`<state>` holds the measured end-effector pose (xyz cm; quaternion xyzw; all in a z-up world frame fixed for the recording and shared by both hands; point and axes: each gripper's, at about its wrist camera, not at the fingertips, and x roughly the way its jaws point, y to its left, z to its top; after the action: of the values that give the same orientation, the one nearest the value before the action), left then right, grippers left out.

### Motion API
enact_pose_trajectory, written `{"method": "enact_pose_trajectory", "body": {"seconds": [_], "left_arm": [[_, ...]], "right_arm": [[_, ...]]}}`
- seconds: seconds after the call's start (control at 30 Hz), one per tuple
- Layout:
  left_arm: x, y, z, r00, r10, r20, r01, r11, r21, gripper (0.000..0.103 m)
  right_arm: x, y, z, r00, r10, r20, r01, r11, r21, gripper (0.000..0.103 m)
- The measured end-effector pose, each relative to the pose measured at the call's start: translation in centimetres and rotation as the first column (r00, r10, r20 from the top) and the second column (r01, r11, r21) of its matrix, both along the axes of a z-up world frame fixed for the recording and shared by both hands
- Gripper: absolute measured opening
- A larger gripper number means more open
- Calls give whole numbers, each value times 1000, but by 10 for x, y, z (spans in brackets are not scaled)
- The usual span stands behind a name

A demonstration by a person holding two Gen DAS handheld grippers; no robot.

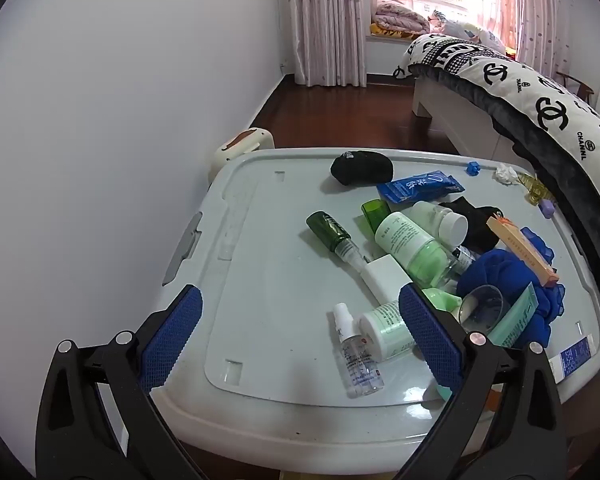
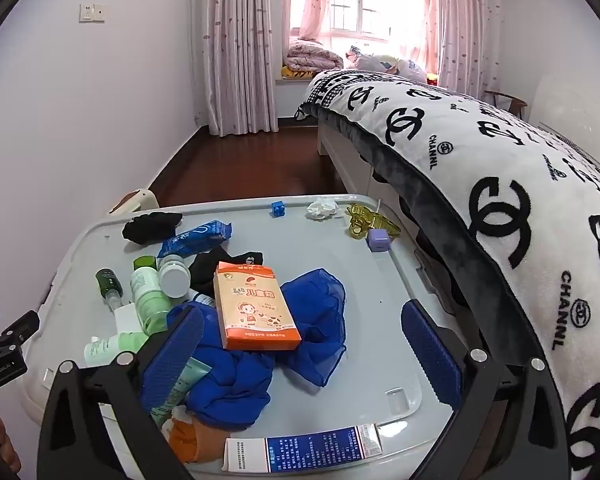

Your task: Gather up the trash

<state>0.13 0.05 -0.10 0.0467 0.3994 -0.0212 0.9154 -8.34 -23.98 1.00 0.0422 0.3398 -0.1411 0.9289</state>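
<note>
both grippers hang over a grey bin lid (image 1: pixel 260 240) used as a table, and both are spread wide with nothing between their pads. the left gripper (image 1: pixel 300 332) frames bare lid and two small bottles; its right finger hides part of a pale green tube (image 1: pixel 384 330) and of a clear cup (image 1: pixel 482 308). the right gripper (image 2: pixel 300 344) frames a blue cloth (image 2: pixel 320 320) with an orange box (image 2: pixel 254 308) on it. the cloth covers whatever lies under it. a crumpled tissue (image 2: pixel 320 208) sits at the lid's far edge, well apart from both grippers, near a yellow clip (image 2: pixel 366 220). a white-and-blue tube (image 2: pixel 304 450) lies at the near edge, partly behind the right gripper's frame. the bottle pile overlaps too much to count. the blanket (image 2: pixel 500 200) hides the lid's right rim.
</note>
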Motion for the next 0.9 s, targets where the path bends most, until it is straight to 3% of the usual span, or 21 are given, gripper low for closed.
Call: {"method": "enact_pose_trajectory", "body": {"seconds": [0.9], "left_arm": [[4,5,-6,999,14,-36,-15,1000,-19,96]], "right_arm": [[2,-1,-6,1000,-3,-17,3,1000,-10,98]]}}
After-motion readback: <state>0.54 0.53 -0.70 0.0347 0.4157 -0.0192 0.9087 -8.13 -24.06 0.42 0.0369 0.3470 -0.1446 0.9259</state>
